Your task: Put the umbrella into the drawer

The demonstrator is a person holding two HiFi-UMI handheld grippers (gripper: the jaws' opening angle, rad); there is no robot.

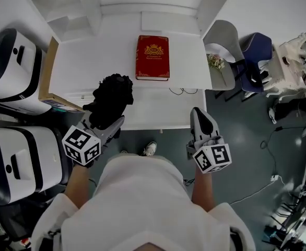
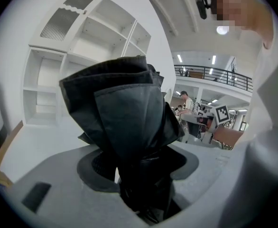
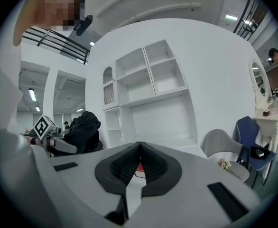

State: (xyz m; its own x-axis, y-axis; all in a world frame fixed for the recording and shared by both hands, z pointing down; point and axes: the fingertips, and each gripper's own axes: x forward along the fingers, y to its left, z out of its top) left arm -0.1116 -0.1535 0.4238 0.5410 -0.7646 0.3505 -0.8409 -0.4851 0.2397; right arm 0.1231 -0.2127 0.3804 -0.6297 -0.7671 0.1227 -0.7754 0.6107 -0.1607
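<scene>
Room: a bright white workroom with a dark floor. A grey chair (image 1: pixel 223 40) and a blue chair (image 1: pixel 257 50) stand to the right, and bulky white machines (image 1: pixel 9 69) to the left.
Surface: a white desk (image 1: pixel 90 61) with a white shelf unit (image 1: pixel 69 7) at its back. A red book (image 1: pixel 153 57) lies near the middle, with a thin cable (image 1: pixel 183 91) just in front of it.
Umbrella: the umbrella (image 1: pixel 113 101) is black and folded. It is off the desk, over the near left edge, with its loose cloth bunched above the grip.
Left claw: the left gripper (image 1: pixel 108 122) is clamped on the umbrella's lower part, and cloth fills the gap between the jaws.
Right claw: the right gripper (image 1: pixel 199 114) is empty, with its jaws pressed together, and it hangs in front of the desk's near right edge.
Drawer: I cannot make out an open drawer in any view. It probably sits under the desk front.
Risk, access: if the drawer is closed, the empty claw has to spread before it can pull it, and a poor catch on the front could slip.
Risk, hold: the grip looks to be mostly on soft cloth, so the umbrella may sag or slide out if tilted.
Risk, fit: the puffed folds could snag on the drawer rim or stop it closing.
Risk, clutter: a wide swing over the desk could knock the book.
</scene>
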